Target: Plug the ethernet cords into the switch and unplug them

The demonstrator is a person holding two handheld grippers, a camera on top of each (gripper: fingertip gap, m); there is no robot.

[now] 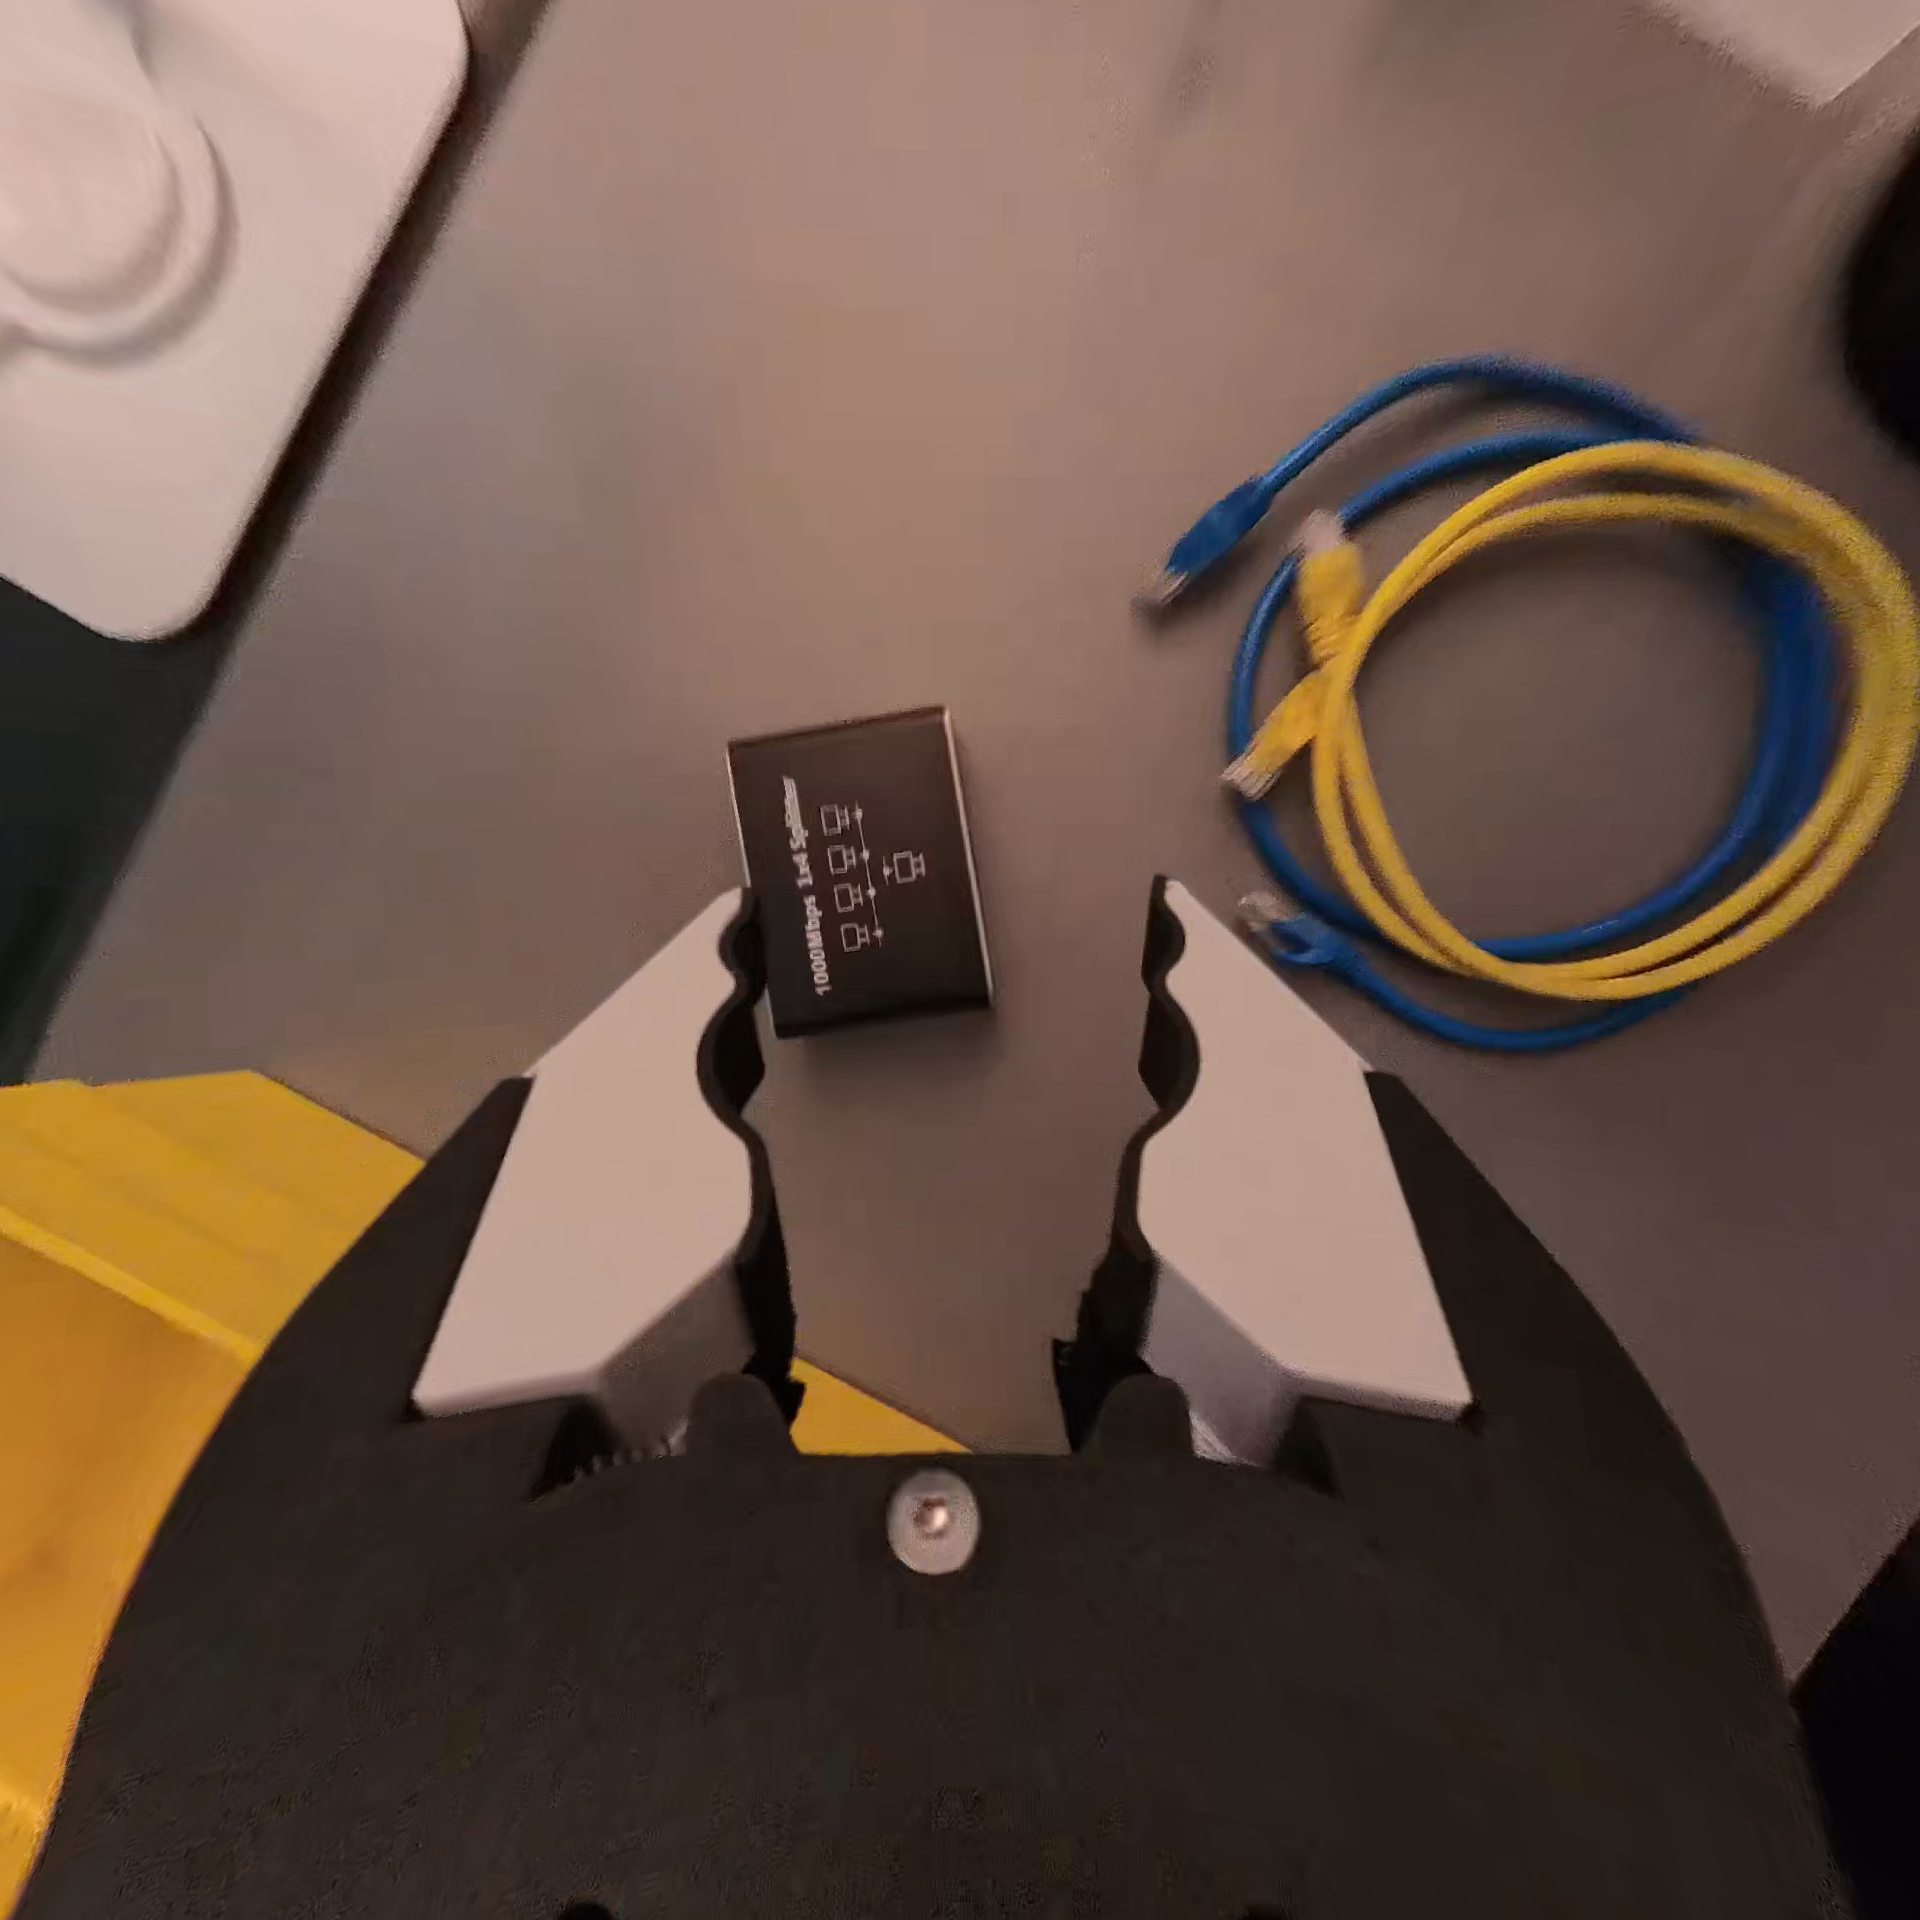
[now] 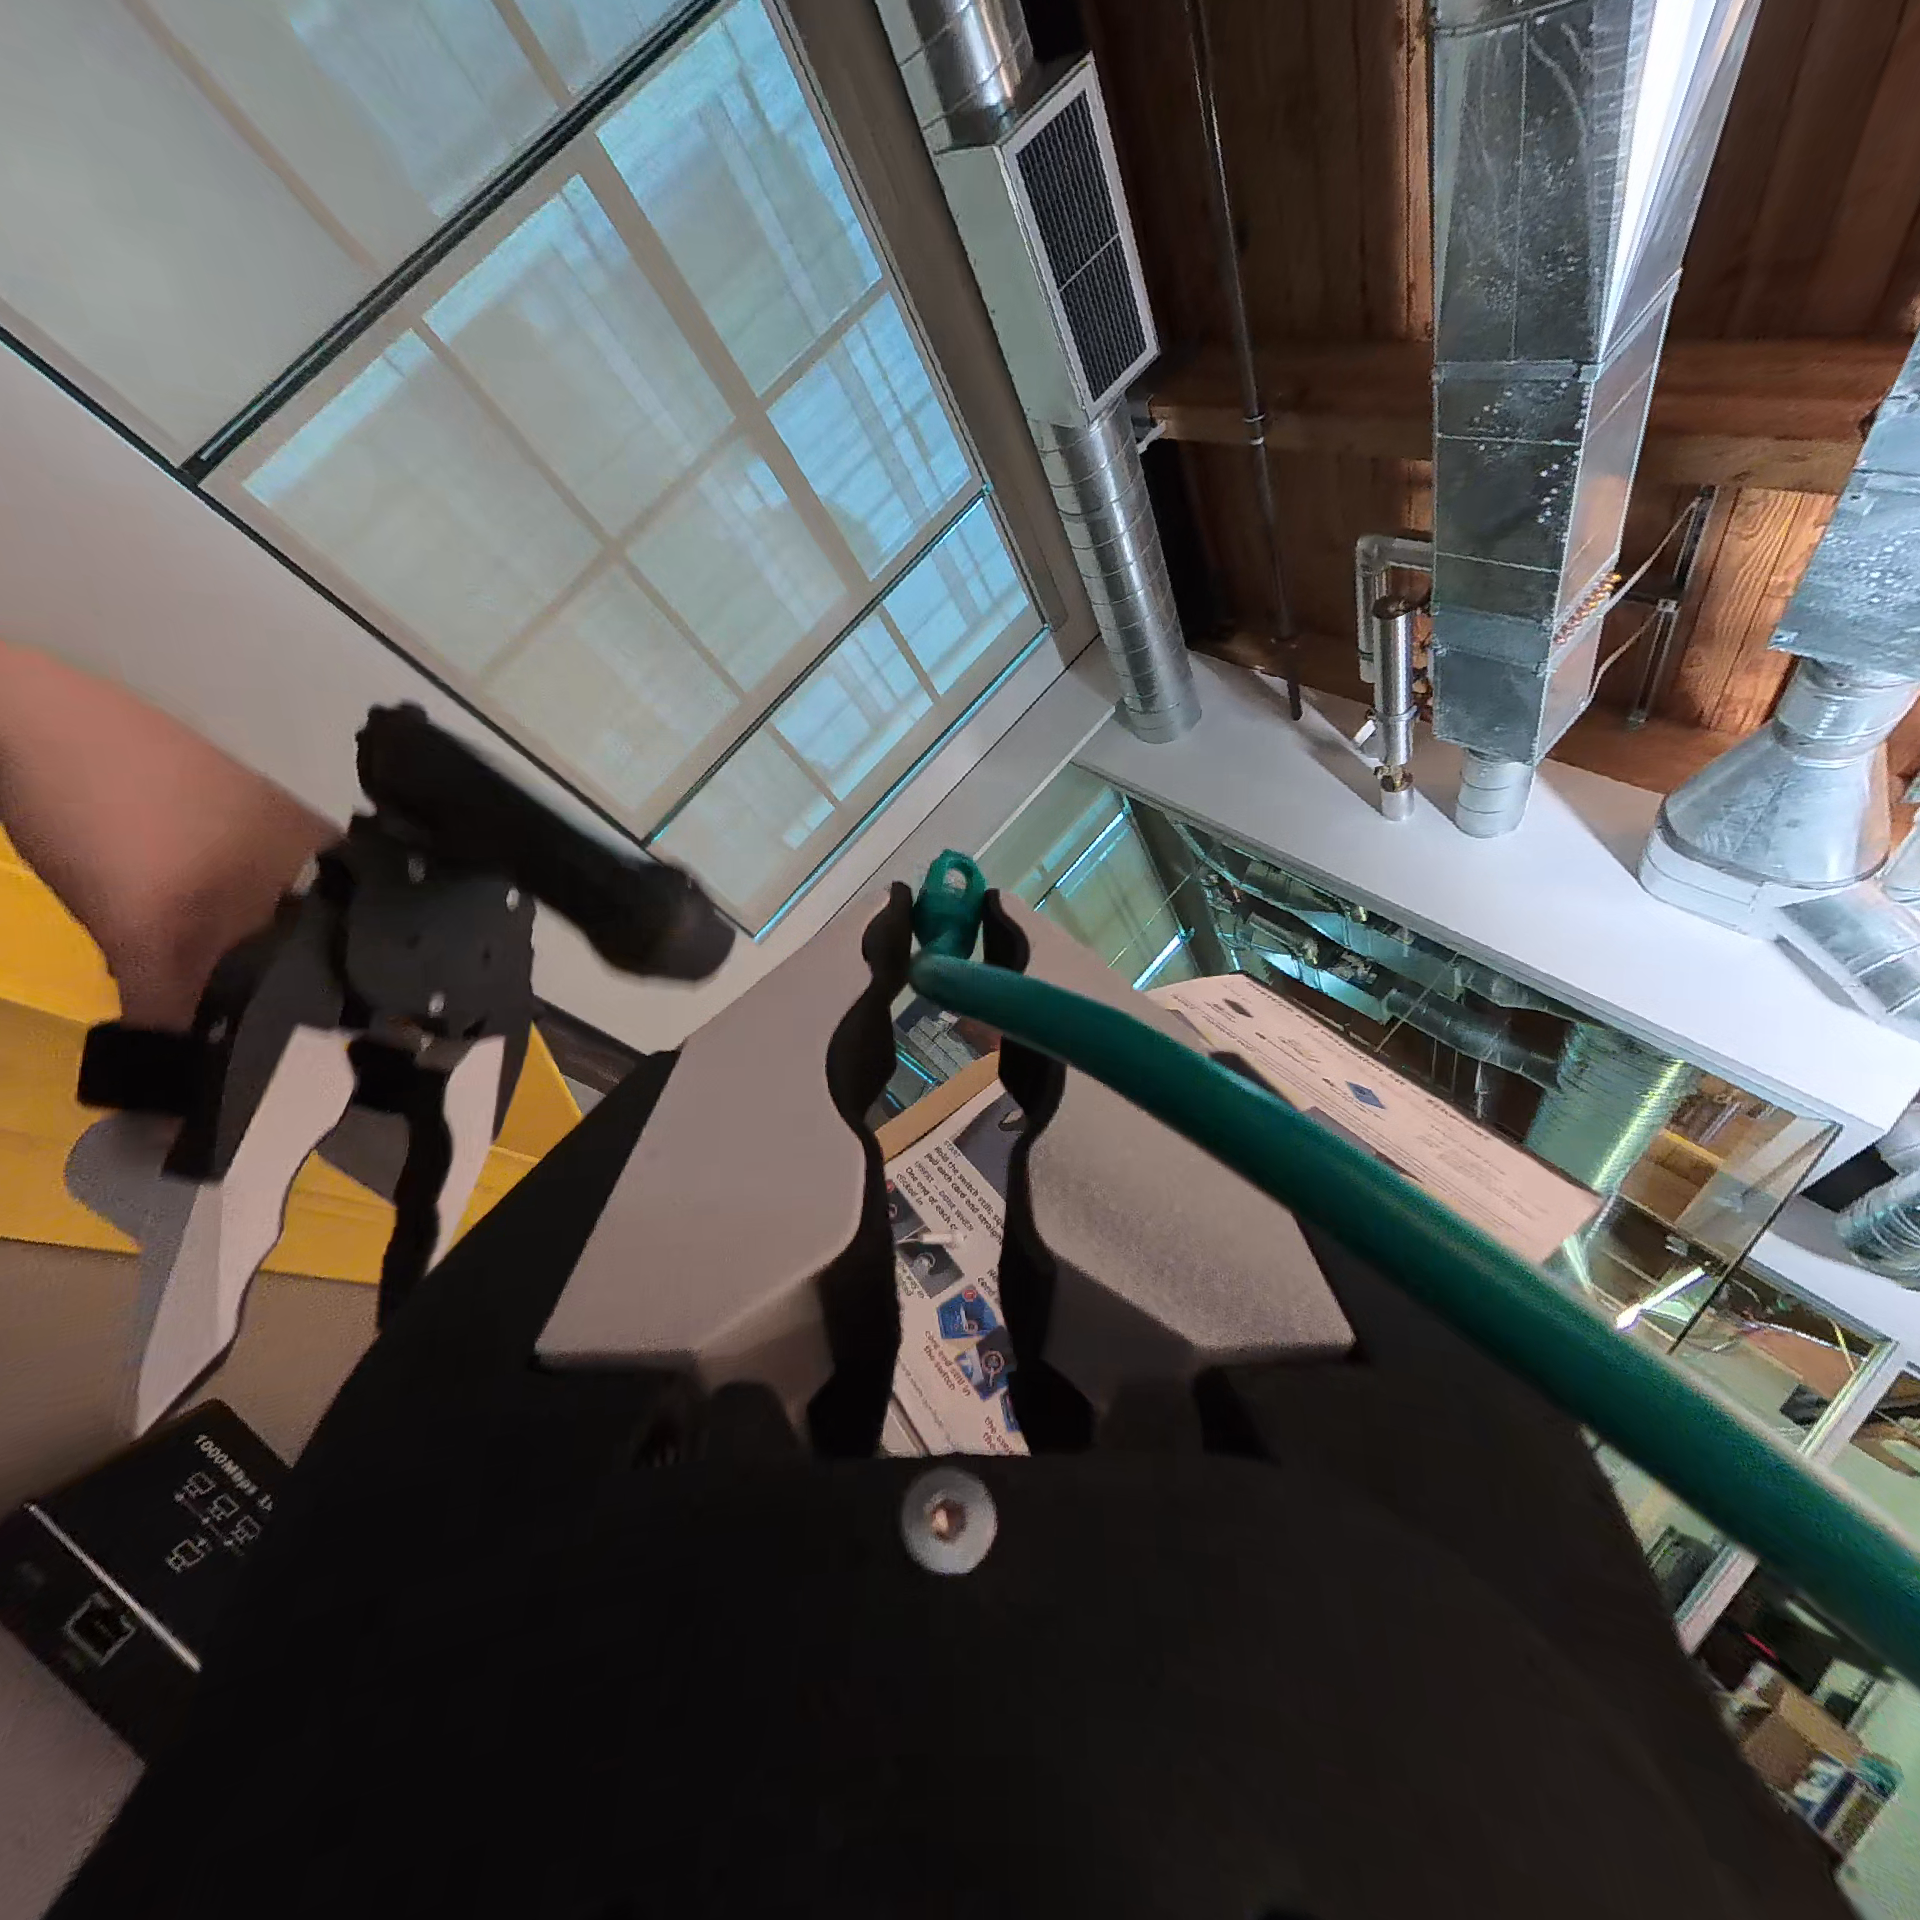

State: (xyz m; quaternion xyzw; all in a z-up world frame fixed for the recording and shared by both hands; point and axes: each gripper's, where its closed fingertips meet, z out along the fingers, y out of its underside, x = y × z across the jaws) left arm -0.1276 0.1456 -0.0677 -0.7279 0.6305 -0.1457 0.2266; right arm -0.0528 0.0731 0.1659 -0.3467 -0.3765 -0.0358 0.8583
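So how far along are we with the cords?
Nothing is visibly plugged in: the switch lies bare, its one visible port empty. In hand: the right gripper pinches the green cord near its plug; the left gripper hangs open over the switch. Blue cord and yellow cord lie coiled aside.

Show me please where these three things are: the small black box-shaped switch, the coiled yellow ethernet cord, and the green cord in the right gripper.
Small black box-shaped switch [image 1: 860, 873]: left wrist view, top face.
Coiled yellow ethernet cord [image 1: 1621, 966]: left wrist view, lower loop.
Green cord [image 2: 1299, 1174]: right wrist view, sheath behind the plug.
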